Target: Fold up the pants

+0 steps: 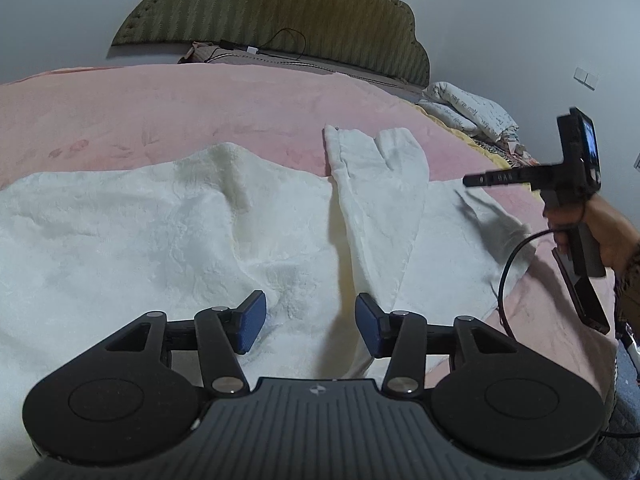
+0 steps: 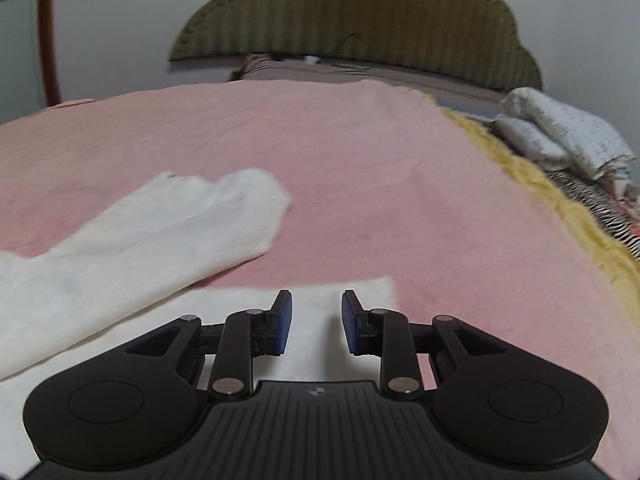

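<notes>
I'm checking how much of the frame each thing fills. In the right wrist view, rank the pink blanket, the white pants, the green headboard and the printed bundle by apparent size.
1. pink blanket
2. white pants, enlarged by nearness
3. green headboard
4. printed bundle

A bed with a pink blanket (image 2: 320,152) and scalloped olive headboard (image 2: 360,20) stands against white walls (image 1: 500,20).

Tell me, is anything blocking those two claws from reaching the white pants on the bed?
Nothing visible is. The left gripper and right gripper both hang open right over the white pants, which lie on the pink blanket.
</notes>
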Tool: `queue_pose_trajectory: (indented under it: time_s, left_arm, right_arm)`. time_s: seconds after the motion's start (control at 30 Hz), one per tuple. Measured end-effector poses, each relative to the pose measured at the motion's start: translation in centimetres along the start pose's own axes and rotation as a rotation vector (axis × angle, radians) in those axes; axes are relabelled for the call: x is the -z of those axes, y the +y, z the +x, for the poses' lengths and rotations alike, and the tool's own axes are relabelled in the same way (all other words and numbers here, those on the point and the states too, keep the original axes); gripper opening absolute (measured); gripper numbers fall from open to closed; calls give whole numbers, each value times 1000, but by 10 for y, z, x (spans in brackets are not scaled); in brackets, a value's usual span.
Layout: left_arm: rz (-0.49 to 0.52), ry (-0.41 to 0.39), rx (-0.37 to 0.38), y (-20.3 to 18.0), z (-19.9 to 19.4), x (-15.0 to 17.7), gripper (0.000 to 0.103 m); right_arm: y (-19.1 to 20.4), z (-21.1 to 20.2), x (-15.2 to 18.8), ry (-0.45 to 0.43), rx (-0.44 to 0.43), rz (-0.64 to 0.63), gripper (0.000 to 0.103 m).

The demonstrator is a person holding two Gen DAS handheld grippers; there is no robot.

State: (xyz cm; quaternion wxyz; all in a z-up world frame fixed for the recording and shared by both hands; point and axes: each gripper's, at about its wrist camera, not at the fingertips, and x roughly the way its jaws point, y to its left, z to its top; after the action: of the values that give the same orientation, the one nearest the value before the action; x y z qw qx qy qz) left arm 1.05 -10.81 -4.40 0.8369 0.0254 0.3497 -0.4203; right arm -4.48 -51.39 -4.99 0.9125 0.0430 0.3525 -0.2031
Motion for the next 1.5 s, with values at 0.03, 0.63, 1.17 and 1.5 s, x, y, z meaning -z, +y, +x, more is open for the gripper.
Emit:
queue_pose_trajectory:
  time_s: [0.03,0.63,1.17,1.5]
  left_arm:
    - [-8,-2,5,1,0,0,55]
    - [48,-67,8,-3,0,13,63]
    - [50,-109,31,-2,-9,17,64]
    - [105,-121,68,-12,-9,18,66]
  right_arm:
    - [3,8,5,38,8,-26,27]
    - [185,73,-76,-21,-5,-355,78]
    - [86,28,-46,-133,-170,188,10]
    - [14,0,5,-122,-275,425,10]
